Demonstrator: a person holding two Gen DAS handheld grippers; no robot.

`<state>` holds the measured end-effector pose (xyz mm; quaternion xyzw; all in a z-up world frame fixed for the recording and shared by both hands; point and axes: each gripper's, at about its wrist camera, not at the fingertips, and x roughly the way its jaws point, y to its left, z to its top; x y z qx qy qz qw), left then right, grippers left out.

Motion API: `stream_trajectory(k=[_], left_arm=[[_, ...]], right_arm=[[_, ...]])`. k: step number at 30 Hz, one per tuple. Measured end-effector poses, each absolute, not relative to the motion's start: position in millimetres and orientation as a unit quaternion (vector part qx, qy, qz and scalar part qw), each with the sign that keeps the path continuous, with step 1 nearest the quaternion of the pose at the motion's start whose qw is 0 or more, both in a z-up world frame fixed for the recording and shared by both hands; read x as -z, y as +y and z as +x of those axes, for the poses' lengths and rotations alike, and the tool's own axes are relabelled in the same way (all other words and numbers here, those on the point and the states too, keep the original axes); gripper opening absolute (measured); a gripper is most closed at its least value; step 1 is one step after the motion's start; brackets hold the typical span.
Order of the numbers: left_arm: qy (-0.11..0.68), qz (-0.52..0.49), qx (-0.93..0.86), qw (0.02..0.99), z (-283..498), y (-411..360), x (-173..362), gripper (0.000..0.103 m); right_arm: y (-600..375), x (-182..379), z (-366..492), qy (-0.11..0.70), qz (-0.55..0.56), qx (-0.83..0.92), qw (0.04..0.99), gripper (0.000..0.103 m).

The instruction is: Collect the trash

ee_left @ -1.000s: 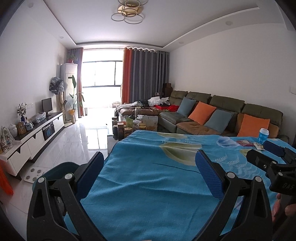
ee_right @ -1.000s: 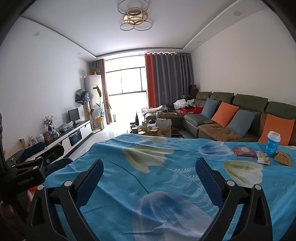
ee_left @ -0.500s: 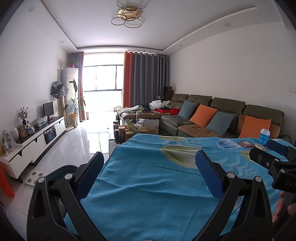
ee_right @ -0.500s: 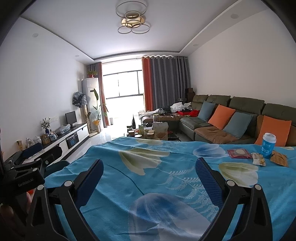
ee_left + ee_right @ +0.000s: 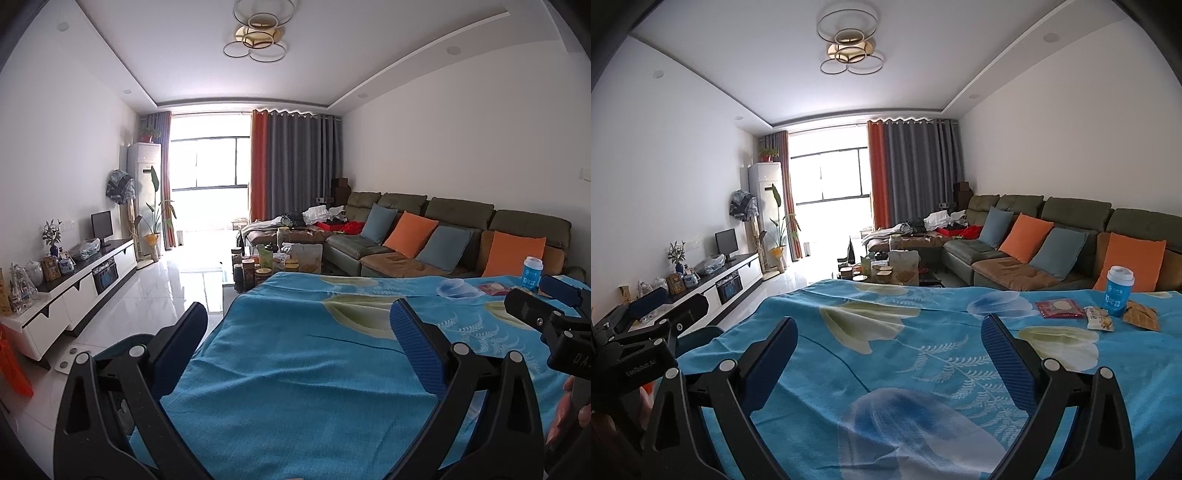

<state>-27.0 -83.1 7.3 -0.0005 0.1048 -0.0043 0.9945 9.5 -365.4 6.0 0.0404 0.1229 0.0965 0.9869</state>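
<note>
Blue tablecloth [image 5: 923,354] bare | trash [image 5: 1100,314] far-right edge | both grippers [image 5: 297,328] [image 5: 888,328] agape, empty

The left gripper [image 5: 299,334] hangs over a table draped in a blue floral cloth [image 5: 303,369], jaws spread wide and holding nothing. At the right edge the right gripper [image 5: 550,314] pokes in, part of a hand [image 5: 565,413] below it; how its jaws stand cannot be told. Beyond it, near the table's far right corner, stand a blue cup [image 5: 532,271] and a red packet [image 5: 493,288]. Behind lie a sofa [image 5: 443,236] with orange and blue cushions, a cluttered coffee table [image 5: 273,262], a white TV cabinet [image 5: 81,288] and a bright window [image 5: 216,184].
</note>
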Motion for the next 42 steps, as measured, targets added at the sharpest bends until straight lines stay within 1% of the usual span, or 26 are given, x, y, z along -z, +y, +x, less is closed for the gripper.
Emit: stream_trajectory(k=[42], left_arm=[[0.098,0.002,-0.006,0.995,-26.4,-82.4,-10.2,0.097]], right_arm=[[-368.0,-7.4,8.0,0.117,0.041,-0.090,0.988,0.096]])
